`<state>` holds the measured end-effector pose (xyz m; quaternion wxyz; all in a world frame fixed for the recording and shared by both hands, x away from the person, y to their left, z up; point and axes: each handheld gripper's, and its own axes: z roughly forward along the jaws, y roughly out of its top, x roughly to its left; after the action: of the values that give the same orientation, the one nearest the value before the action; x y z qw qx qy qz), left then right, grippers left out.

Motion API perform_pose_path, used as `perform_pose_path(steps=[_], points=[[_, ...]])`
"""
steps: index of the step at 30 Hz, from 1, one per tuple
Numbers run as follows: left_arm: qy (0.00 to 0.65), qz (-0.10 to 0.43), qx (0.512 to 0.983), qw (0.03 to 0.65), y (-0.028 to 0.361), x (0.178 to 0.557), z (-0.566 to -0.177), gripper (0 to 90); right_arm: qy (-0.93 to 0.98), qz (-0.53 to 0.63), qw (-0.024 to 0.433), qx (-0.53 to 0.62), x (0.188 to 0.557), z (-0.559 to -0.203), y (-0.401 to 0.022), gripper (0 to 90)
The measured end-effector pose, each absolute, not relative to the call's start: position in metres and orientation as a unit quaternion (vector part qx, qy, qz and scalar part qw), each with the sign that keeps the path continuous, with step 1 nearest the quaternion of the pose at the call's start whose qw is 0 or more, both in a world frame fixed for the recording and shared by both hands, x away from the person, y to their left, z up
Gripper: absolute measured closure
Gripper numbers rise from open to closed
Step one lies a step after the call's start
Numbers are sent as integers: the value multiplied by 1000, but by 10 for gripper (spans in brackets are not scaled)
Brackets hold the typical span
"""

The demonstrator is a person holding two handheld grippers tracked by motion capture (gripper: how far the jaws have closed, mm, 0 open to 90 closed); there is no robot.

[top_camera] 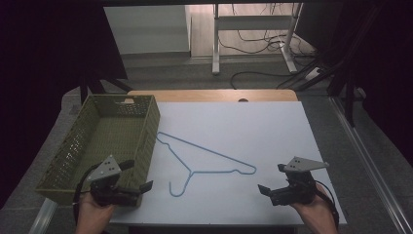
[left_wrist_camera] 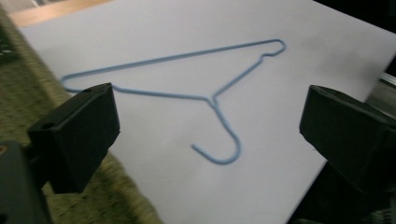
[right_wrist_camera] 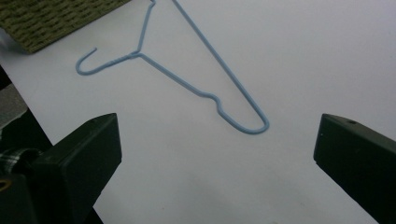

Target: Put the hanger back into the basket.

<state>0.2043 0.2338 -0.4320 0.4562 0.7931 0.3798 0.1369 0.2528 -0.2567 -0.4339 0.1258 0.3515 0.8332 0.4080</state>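
A light-blue wire hanger (top_camera: 213,154) lies flat on the white table top (top_camera: 258,126), with its hook toward the front edge. An olive woven basket (top_camera: 146,127) stands at the left, nothing visible inside it. My left gripper (top_camera: 138,175) is by the basket's near right corner, open and empty, jaws pointing at the hanger's hook (left_wrist_camera: 232,140). My right gripper (top_camera: 272,178) is near the front right, also open and empty, a little way from the hanger's right tip (right_wrist_camera: 261,127). In each gripper view the hanger lies ahead of the wide-apart jaws, left gripper (left_wrist_camera: 209,126) and right gripper (right_wrist_camera: 215,149).
The basket's weave (left_wrist_camera: 23,98) runs along the left of the left gripper view, and its corner (right_wrist_camera: 46,18) appears at the top left of the right gripper view. A wooden strip (top_camera: 209,95) edges the table's far side. Desk legs and cables (top_camera: 253,44) are on the floor behind.
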Motion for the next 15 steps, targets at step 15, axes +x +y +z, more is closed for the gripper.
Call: perform_pose_path(steps=[15], points=[[324, 106, 820, 460, 179, 218, -436, 47, 850, 394, 106, 334, 269, -427, -234, 5]])
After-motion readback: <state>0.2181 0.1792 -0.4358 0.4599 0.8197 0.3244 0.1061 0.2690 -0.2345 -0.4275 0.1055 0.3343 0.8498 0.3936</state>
